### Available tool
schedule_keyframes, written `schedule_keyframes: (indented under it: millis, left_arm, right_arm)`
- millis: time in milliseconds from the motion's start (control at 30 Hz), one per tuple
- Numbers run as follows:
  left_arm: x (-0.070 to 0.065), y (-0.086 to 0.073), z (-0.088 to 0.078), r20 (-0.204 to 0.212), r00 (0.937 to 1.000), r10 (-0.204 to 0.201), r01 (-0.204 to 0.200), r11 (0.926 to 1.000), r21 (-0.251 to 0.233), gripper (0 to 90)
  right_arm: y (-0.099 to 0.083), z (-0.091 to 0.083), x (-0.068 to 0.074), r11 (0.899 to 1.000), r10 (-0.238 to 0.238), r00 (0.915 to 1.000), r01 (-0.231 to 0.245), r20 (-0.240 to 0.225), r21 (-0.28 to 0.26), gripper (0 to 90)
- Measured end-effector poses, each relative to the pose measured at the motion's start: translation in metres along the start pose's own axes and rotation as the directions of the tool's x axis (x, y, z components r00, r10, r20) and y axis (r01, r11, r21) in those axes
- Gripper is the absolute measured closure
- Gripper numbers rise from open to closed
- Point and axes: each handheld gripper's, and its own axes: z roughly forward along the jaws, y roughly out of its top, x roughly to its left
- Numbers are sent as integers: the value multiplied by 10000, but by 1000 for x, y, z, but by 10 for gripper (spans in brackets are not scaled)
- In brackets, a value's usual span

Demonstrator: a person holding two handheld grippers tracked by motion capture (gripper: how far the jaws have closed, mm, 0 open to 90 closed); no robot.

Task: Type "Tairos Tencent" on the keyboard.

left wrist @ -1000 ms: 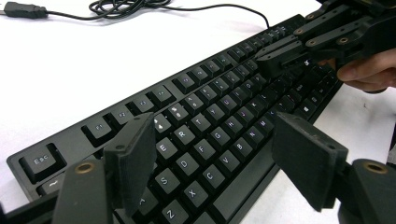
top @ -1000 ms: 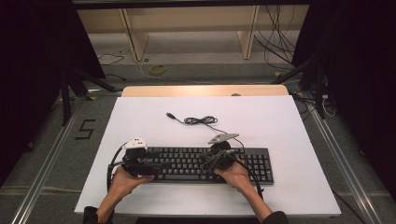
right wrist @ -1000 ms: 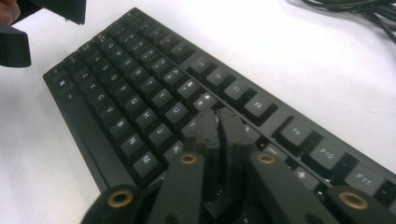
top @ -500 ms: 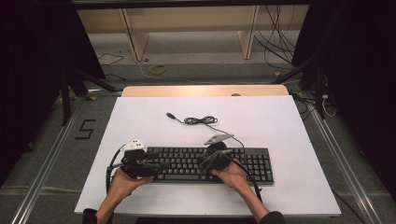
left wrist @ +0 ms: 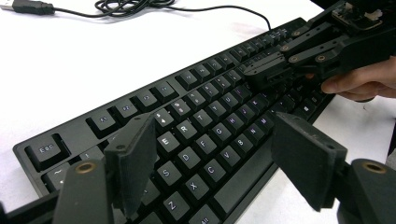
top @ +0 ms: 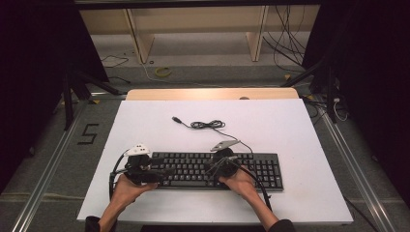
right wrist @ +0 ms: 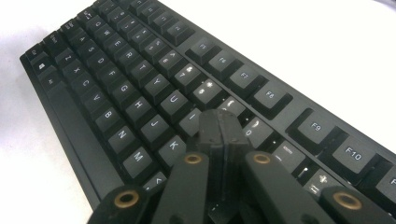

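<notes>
A black keyboard (top: 251,170) lies along the near part of the white table (top: 290,130). My left gripper (top: 163,172) hovers open over the keyboard's left end; in the left gripper view its jaws (left wrist: 215,140) stand wide apart over the letter keys (left wrist: 205,135), holding nothing. My right gripper (top: 210,169) is shut with nothing in it, and its closed tip (right wrist: 219,123) rests low over the keys near I, O and K (right wrist: 173,145). The left gripper view shows the right gripper (left wrist: 256,74) pointing down at the keyboard's middle rows.
The keyboard's thin black cable (top: 207,124) lies coiled behind it and ends in a loose USB plug (left wrist: 28,6). A wooden strip (top: 212,94) edges the table's far side. Shelving legs and floor cables (top: 285,38) lie beyond.
My right gripper has shifted a little to the left along the keyboard. The left gripper has barely moved and stays open.
</notes>
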Motion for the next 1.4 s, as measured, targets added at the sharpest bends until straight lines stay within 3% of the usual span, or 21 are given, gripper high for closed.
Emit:
schedule_keyframes:
  millis: [467, 1000, 1400]
  left_arm:
    - [4, -1, 1, -114, 9999, -59, 60, 10000, 42, 308]
    - [4, -1, 1, -123, 9999, -40, 42, 9998, 175, 311]
    - [5, 0, 1, -142, 9999, -43, 46, 9998, 171, 313]
  right_arm:
    - [3, -19, 0, 9953, 231, 9994, -256, -275, -935, 829]
    - [3, -27, 0, 9928, 257, 9987, -306, -434, -1160, 639]
    - [3, -34, 0, 9904, 306, 9984, -368, -482, -1332, 550]
